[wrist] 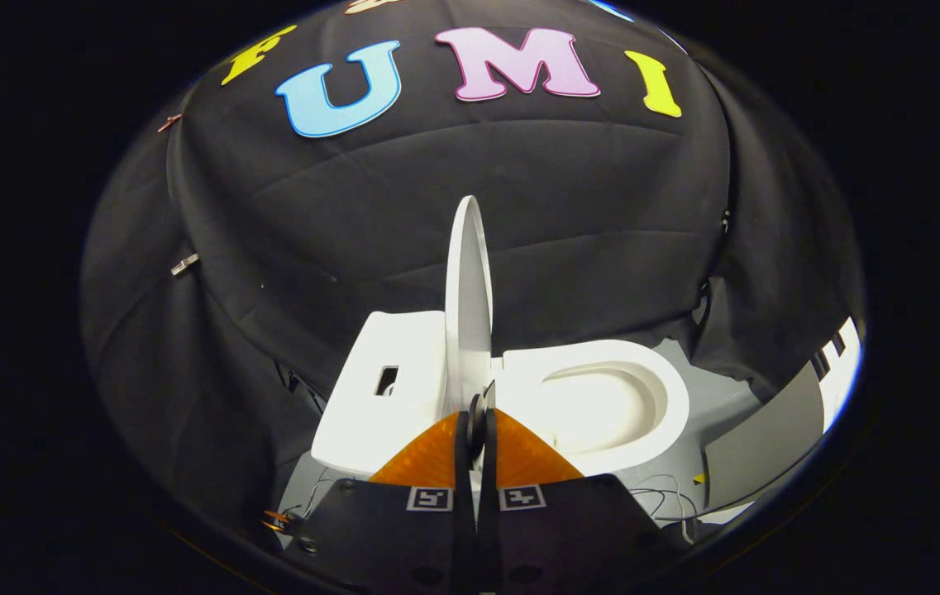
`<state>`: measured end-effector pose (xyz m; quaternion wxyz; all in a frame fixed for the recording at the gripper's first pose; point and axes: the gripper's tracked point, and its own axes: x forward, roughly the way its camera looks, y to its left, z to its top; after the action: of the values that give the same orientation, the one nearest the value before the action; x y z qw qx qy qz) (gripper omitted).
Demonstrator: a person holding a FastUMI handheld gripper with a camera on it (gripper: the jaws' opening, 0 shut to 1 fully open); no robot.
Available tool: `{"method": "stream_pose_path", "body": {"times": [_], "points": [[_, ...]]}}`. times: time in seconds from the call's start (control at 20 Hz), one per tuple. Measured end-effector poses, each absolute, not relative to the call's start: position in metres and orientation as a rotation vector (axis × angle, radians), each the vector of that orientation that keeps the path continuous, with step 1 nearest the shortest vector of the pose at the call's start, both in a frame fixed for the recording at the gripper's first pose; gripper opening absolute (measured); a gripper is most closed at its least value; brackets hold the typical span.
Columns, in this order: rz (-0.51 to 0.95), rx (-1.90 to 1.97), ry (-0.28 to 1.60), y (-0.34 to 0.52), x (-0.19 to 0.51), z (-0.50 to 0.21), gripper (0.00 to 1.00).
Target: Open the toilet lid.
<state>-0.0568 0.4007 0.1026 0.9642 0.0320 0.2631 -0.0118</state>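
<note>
Gripper view. Item one: my gripper [476,413], fingers drawn nearly together, with the lower edge of the toilet lid [470,289] running down between them; I cannot tell whether both fingers actually press on it.

Item two: the lid itself, white, standing upright and edge-on just ahead of the fingers, rising from the hinge line between tank and seat.

Item three: the toilet [403,397], white; its tank block lies on one side of the lid, the open bowl [602,405] and seat ring exposed on the other.

Step in hand, as I judge it: the lift is all but complete. Next move calls for tipping the lid slightly past vertical toward the tank so it rests there, then parting the fingers and backing off.
</note>
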Motion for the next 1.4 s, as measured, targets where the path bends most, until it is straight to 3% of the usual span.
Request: {"method": "stream_pose_path", "body": {"times": [0.35,1.4], "points": [[-0.098,0.022,0.509,0.432,-0.054,0.097,0.07],[-0.094,-0.154,0.461,0.509,-0.046,0.078,0.12]]}}
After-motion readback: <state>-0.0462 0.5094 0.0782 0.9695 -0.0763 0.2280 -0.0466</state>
